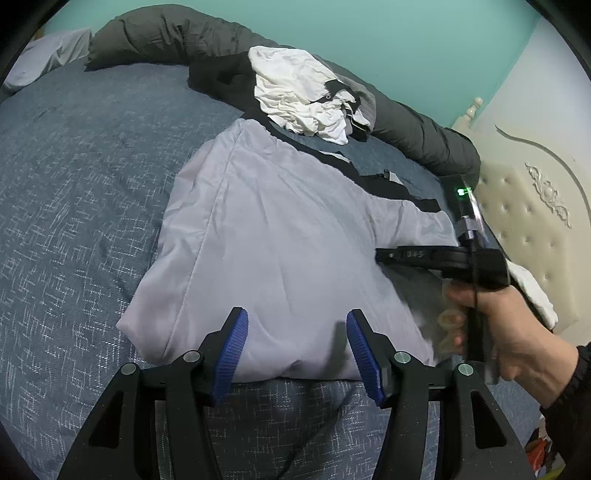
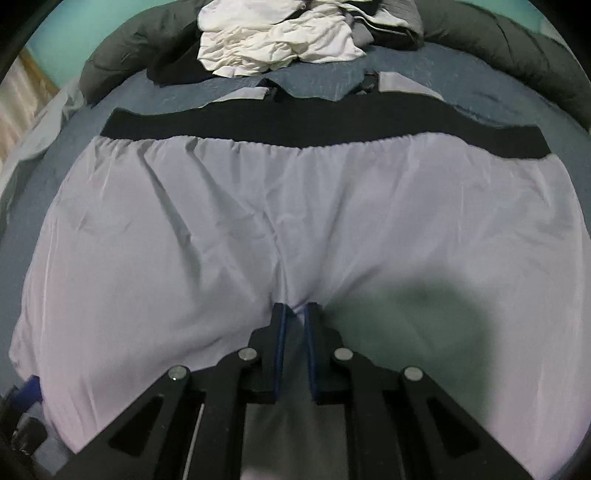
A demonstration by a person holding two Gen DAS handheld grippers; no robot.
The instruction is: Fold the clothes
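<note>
Fingers first: the left gripper (image 1: 297, 350) has its blue-padded fingers (image 1: 233, 349) spread wide with nothing between them, hovering over the near edge of the garment. The right gripper (image 2: 294, 314) has its fingers (image 2: 279, 332) nearly pressed together, pinching a fold of the pale fabric right at the tips.

Biggest thing going is the bed (image 1: 74, 184), covered in a blue-grey textured spread, and pretty much everything sits on it. Along the far side runs a long dark grey rolled duvet (image 1: 177, 33), up against a teal wall (image 1: 369, 29). Off to the right is a cream tufted headboard (image 1: 532, 221) with carved trim.

The task piece is a pale lilac garment (image 1: 266, 240) with a black waistband (image 2: 295, 129), lying mostly flat in the middle of the bed with some creases. From the right wrist view the waistband is at the far edge and the light fabric runs toward the camera.

Beyond it, near the duvet, there's a heap of other clothes: a crumpled white garment (image 1: 295, 88) on top of something black (image 1: 221, 77), plus a bit of grey.

In the left wrist view you can also see the person's right hand (image 1: 509, 328) wrapped around the handle of its gripper, low over the right edge of the lilac garment.
</note>
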